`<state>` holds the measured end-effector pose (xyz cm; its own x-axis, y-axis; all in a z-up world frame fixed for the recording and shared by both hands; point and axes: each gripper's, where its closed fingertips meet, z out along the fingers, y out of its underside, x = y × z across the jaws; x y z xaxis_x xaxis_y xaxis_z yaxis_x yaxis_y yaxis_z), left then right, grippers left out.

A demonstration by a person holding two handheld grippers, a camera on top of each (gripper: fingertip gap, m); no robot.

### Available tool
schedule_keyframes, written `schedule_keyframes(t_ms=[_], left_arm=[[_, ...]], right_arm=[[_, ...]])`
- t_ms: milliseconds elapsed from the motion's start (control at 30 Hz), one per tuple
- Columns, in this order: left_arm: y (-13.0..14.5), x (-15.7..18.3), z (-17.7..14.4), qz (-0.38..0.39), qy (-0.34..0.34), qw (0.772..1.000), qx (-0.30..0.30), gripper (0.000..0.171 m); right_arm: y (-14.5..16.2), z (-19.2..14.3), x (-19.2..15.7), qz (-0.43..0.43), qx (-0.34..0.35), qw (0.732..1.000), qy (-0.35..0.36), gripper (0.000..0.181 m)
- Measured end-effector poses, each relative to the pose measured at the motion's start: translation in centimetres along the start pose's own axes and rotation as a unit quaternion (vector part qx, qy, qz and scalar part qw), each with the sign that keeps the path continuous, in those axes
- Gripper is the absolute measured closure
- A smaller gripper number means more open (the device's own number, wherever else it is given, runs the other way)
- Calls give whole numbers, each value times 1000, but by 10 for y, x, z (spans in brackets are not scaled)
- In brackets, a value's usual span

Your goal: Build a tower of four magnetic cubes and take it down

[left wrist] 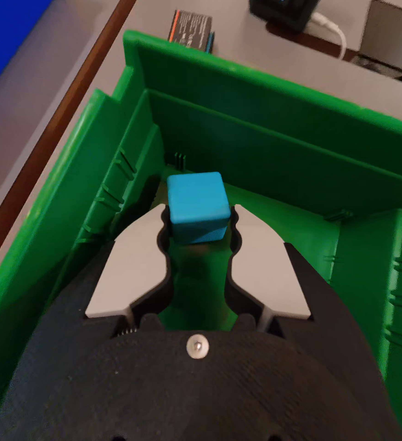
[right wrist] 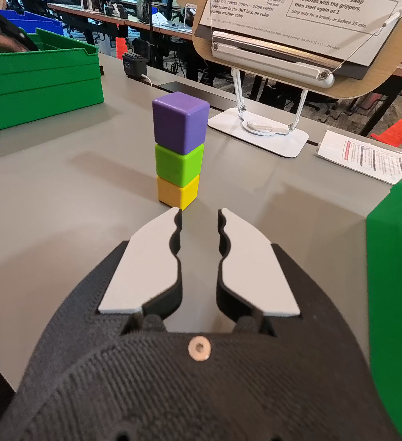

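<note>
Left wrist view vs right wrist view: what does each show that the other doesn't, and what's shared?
Left only: the left gripper with a blue cube between its fingertips, inside a green bin, near one corner.

Right only: the right gripper, open and empty, facing a stack on the table: purple cube on green cube on yellow cube; a document stand behind.

Both: green bins, the grey table.

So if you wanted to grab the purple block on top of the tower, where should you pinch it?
Probably by two opposite upright faces of the purple plastic cube, coming in level from the right gripper side. It sits turned corner-on, so the jaws should twist to meet flat faces, staying above the lime green cube and the yellow cube beneath it.
</note>
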<state>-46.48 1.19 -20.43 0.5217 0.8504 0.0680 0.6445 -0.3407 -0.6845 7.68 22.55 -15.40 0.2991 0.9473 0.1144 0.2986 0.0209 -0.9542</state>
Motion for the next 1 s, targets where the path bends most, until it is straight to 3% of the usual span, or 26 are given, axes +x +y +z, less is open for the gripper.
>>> schedule_keyframes(t_ms=[100,233,333,433,567,700,800,1000], left_arm=[[-20,13,-21,14,43,998,40,123],[-63,39,-74,71,65,988,124,123],[-93,81,-127,135,96,966,198,123],[-101,146,-179,190,183,932,248,123],[-75,238,-226,238,355,869,250,123],[-32,308,-243,281,480,803,215,123],[0,346,-249,315,541,756,194,123],[50,395,-281,372,650,638,180,122]], right_arm=[[0,0,-1,-2,0,1000,1,152],[0,0,-1,-5,0,1000,2,153],[0,0,-1,-6,0,1000,2,153],[0,0,0,-7,1,1000,3,153],[-1,-2,0,-9,3,1000,5,153],[0,-6,1,-11,3,1000,11,153],[1,-10,4,-10,2,1000,18,153],[7,-23,12,-2,-2,999,39,154]])
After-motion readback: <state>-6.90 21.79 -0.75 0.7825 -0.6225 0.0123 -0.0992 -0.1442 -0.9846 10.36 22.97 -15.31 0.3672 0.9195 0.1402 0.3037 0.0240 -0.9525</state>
